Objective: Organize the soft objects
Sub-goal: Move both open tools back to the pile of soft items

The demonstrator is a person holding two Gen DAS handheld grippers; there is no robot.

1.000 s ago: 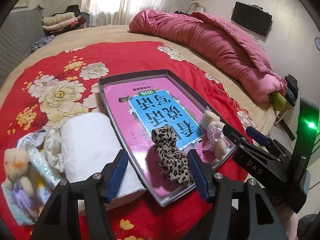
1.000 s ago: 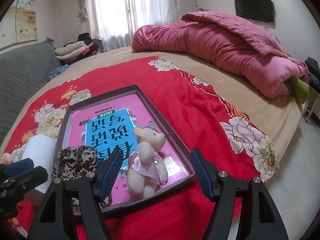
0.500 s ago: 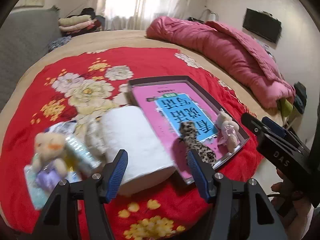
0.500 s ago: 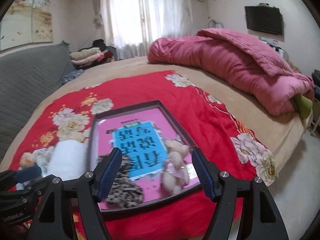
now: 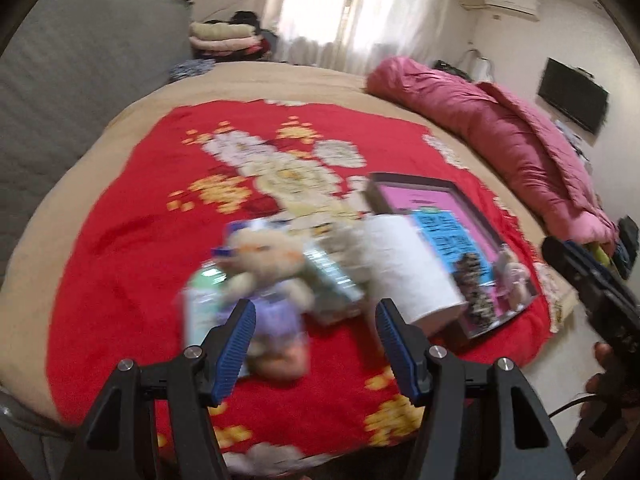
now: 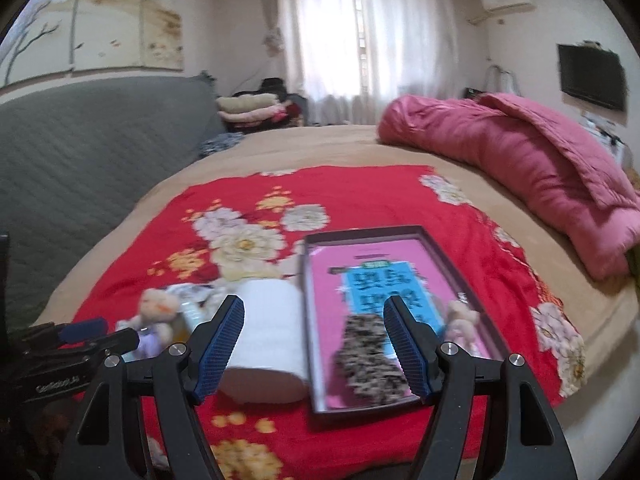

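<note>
Left claw (image 5: 312, 334) spread, empty, above blurred bear (image 5: 266, 264) on red blanket (image 5: 132, 240)

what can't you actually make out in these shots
- Small packets beside the plush bear, left wrist view: motion blur smears them, so contents and labels are unreadable.
- Leopard-print item in the tray, right wrist view: blurred, partly behind a gripper finger; what it is stays unclear.
- Book cover text, right wrist view: blurred, upside down.
</note>
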